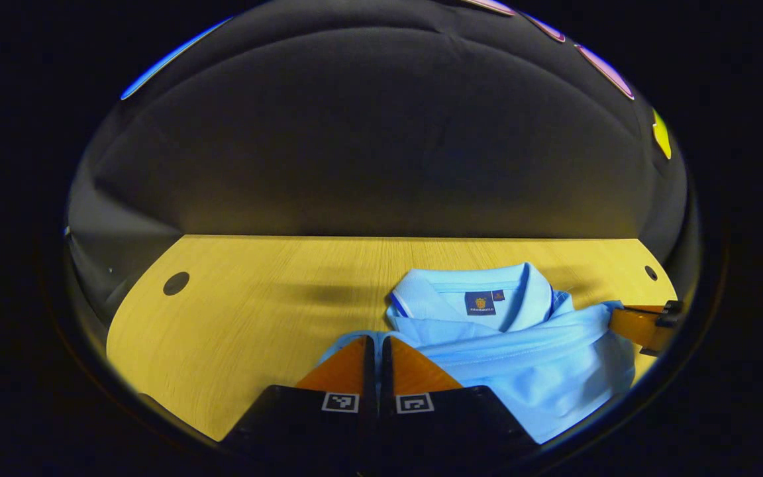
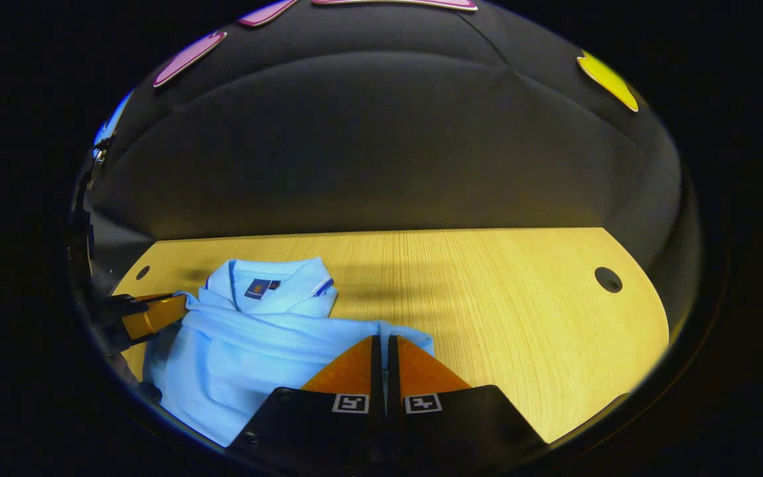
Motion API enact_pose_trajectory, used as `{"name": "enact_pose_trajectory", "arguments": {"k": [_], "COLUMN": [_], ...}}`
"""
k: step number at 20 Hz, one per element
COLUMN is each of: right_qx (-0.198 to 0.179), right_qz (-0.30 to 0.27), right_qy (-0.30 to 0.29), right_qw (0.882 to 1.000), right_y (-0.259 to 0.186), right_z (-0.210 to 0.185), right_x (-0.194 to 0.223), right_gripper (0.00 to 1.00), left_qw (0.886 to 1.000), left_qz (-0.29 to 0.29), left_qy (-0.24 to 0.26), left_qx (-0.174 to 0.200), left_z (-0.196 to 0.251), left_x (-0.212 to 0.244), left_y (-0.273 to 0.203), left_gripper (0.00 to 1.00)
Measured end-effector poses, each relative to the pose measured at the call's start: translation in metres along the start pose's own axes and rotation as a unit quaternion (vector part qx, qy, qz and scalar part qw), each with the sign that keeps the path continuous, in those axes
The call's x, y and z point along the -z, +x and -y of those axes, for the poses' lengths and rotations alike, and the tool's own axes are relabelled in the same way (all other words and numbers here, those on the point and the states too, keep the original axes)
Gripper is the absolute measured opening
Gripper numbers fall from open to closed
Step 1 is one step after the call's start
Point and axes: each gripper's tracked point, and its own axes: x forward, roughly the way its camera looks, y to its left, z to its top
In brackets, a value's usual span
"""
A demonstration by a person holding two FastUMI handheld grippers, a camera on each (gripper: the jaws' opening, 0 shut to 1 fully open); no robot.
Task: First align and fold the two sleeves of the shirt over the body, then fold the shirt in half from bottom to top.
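Observation:
A light blue polo shirt [image 1: 527, 358] lies bunched on the wooden table [image 1: 255, 318], its collar [image 1: 481, 291] with a dark label facing the far edge. In the left gripper view my left gripper [image 1: 378, 339] is shut on a fold of the shirt's left edge, with fabric showing around the fingertips. The right gripper [image 1: 646, 324] appears at the shirt's far right side. In the right gripper view my right gripper [image 2: 383, 339] is shut on the shirt [image 2: 255, 351] at its right edge, just short of the collar [image 2: 269, 281]. The left gripper [image 2: 153, 315] shows at the left.
The tabletop [image 2: 501, 298] has round cable holes near its far corners [image 1: 176, 283] [image 2: 608, 279]. The booth's black cloth wall stands right behind the table's far edge. Bare wood stretches to either side of the shirt.

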Motion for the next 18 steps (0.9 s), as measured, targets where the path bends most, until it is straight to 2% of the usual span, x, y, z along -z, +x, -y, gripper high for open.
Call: {"name": "enact_pose_trajectory", "arguments": {"k": [3,5,6,7,8,9,10,11,14,15,16,17,18], "right_qx": [0.006,0.012,0.014,0.019,0.021,0.026,0.028,0.031,0.026,0.022,0.019,0.02,0.021], "right_qz": [-0.006,-0.007,-0.006,-0.006,-0.005,-0.007,-0.008,-0.01,-0.015,-0.015,-0.013,-0.013,-0.01], "right_qy": [-0.001,-0.001,-0.003,-0.008,-0.013,-0.015,-0.014,-0.012,0.002,0.005,0.005,0.001,-0.002], "right_qw": [1.0,1.0,1.0,1.0,1.0,1.0,0.999,0.999,1.0,1.0,1.0,1.0,1.0], "right_y": [0.001,-0.001,-0.001,-0.001,-0.002,-0.003,-0.003,-0.003,-0.005,-0.006,-0.007,-0.007,-0.009], "right_z": [0.001,0.002,0.002,0.003,0.004,0.006,0.006,0.007,0.006,0.004,0.002,0.002,0.002], "right_x": [0.004,0.004,0.004,0.004,0.004,0.004,0.005,0.005,0.006,0.006,0.006,0.006,0.006], "right_gripper": [0.05,0.11,0.11,0.12,0.14,0.2,0.22,0.28,0.38,0.46,0.51,0.64,0.7], "left_qw": [1.0,1.0,1.0,1.0,1.0,1.0,1.0,0.999,0.999,0.999,0.999,0.998,0.998], "left_qz": [-0.006,-0.01,-0.009,-0.009,-0.01,-0.011,-0.012,-0.012,-0.011,-0.009,-0.008,-0.006,-0.001], "left_qy": [0.01,0.013,0.013,0.013,0.014,0.015,0.015,0.019,0.025,0.026,0.026,0.026,0.027], "left_qx": [-0.008,-0.011,-0.013,-0.015,-0.018,-0.017,-0.017,-0.025,-0.039,-0.042,-0.045,-0.049,-0.054], "left_z": [-0.001,-0.001,-0.003,-0.004,-0.007,-0.008,-0.008,-0.011,-0.019,-0.022,-0.023,-0.025,-0.027], "left_x": [0.003,0.006,0.007,0.006,0.006,0.006,0.007,0.006,0.006,0.005,0.004,0.003,0.0], "left_y": [0.001,0.001,0.002,0.002,0.001,0.0,0.001,0.0,-0.002,-0.002,-0.004,-0.006,-0.008], "left_gripper": [0.07,0.12,0.12,0.27,0.27,0.42,0.44,0.41,0.61,0.64,0.72,0.8,0.82]}}
